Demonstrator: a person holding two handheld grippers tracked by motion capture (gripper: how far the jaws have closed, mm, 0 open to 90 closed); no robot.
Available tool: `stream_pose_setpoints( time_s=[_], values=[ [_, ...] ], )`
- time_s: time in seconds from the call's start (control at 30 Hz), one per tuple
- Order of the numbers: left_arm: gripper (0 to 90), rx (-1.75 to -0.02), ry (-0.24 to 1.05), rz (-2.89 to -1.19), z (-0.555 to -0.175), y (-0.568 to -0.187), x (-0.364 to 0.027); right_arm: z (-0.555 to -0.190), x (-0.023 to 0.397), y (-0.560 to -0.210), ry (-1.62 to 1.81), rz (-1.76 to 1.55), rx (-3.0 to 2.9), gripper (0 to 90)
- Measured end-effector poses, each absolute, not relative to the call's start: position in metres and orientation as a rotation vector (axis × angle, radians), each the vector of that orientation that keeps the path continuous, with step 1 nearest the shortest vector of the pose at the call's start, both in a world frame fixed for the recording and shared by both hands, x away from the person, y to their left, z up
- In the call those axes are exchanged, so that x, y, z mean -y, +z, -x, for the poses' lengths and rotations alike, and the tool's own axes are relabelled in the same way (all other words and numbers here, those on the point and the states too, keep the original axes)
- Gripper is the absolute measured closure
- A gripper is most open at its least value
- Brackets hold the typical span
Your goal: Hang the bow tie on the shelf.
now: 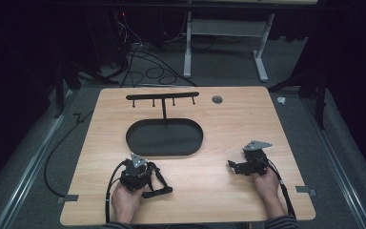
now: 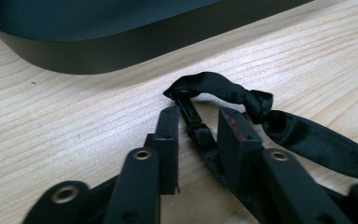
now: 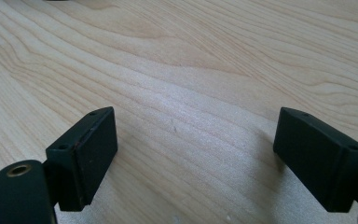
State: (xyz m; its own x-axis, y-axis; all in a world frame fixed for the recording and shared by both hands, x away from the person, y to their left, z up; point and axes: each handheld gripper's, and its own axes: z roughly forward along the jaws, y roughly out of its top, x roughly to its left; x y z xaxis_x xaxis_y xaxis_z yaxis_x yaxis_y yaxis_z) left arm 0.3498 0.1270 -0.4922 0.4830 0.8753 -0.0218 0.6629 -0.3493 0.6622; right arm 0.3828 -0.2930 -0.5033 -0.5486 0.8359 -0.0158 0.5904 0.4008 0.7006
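Left gripper (image 2: pixel 198 128) has its jaws pinched on a soft black fabric strap (image 2: pixel 223 91), knotted, lying on the pale wood-grain table (image 2: pixel 74 116) just in front of the smooth oval black tray (image 2: pixel 121 46). Right gripper (image 3: pixel 196 149) is spread wide, nothing between its matte blocky jaws.

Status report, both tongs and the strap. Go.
Left tongs part-closed around black strap, grip unconfirmed. Right tongs open over bare table. Black tray ahead, nothing blocking.
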Motion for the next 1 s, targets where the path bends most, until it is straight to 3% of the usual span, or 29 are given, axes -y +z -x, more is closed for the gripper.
stream_pose_setpoints(
  time_s=[0.27, 0.57, 1.0],
  values=[
    [86.6, -1.262, 0.444, -2.123, -0.351, -0.492, -0.127, -0.383, 0.293, -0.503, 0.927, -1.231, -2.300, 14.3],
    [88.1, -1.265, 0.361, -2.068, -0.353, -0.493, -0.134, -0.383, 0.293, -0.503, 0.926, -1.231, -2.300, 14.3],
    [88.1, -1.142, 0.385, -2.008, -0.342, -0.460, -0.131, -0.383, 0.293, -0.503, 0.925, -1.230, -2.302, 14.3]
  ],
)
